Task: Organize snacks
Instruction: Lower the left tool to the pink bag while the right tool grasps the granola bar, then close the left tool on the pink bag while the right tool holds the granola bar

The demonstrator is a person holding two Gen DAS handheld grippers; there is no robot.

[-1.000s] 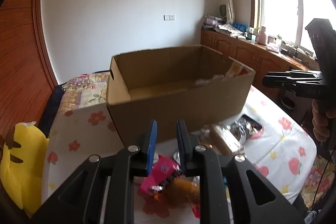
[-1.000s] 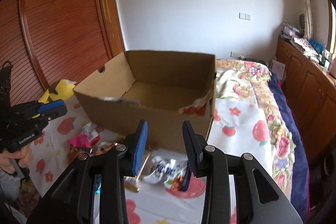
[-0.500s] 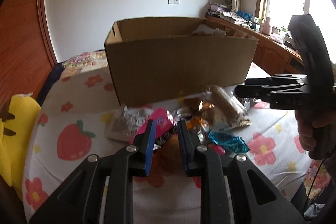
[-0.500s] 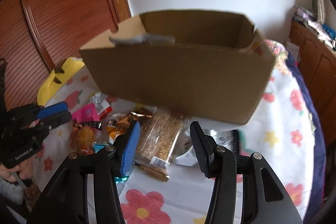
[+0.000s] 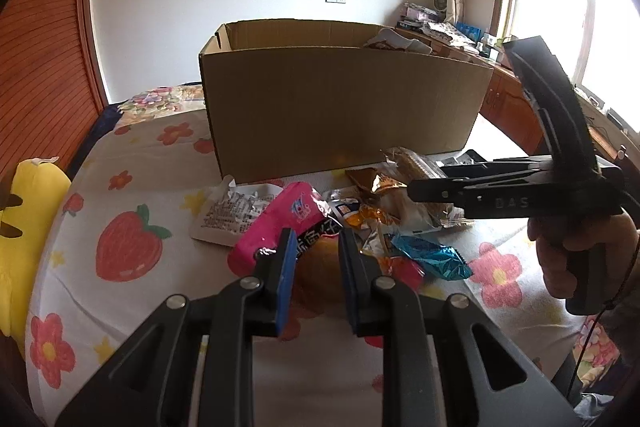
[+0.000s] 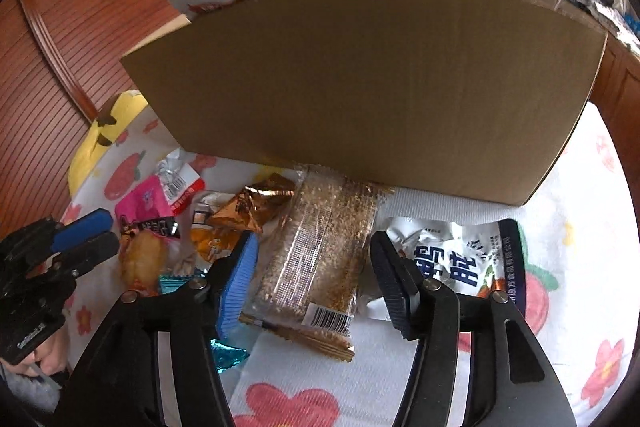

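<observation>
**Ana:** Snacks everywhere on the flowered bedsheet [image 5: 132, 163], and off at nine o'clock a yellow plush toy [image 5: 28, 227] sits at the bed's edge. Then a white crinkled sachet with small print [image 5: 236, 211], and touching it a bright pink foil snack packet [image 5: 288, 215].

**Ben:** And the left gripper [image 5: 316, 247] is right over that pink packet, at six o'clock in its own view. Jaws narrowly parted, nothing clamped; I can't tell if a pad touches the wrapper.

**Ana:** At twelve o'clock, the big open brown cardboard box [image 5: 344, 111], with a pale wrapper poking over its rim at one o'clock. In front of it a crumpled gold foil wrapper [image 5: 372, 183], and lower down a shiny teal foil candy [image 5: 432, 259].

**Ben:** Over to the right gripper [image 6: 314, 255], jaws opening. A long clear pack of sesame-seed bars [image 6: 320, 247] lies between them, one end just under the box's near wall. The pads stand apart from the pack on both sides, not pressing it.

**Ana:** At three o'clock of that pack, just beside it, a silver pouch with large blue characters [image 6: 460, 259]. In the left view, a person's hand [image 5: 568, 259] grips the right tool's handle at three o'clock.
</observation>
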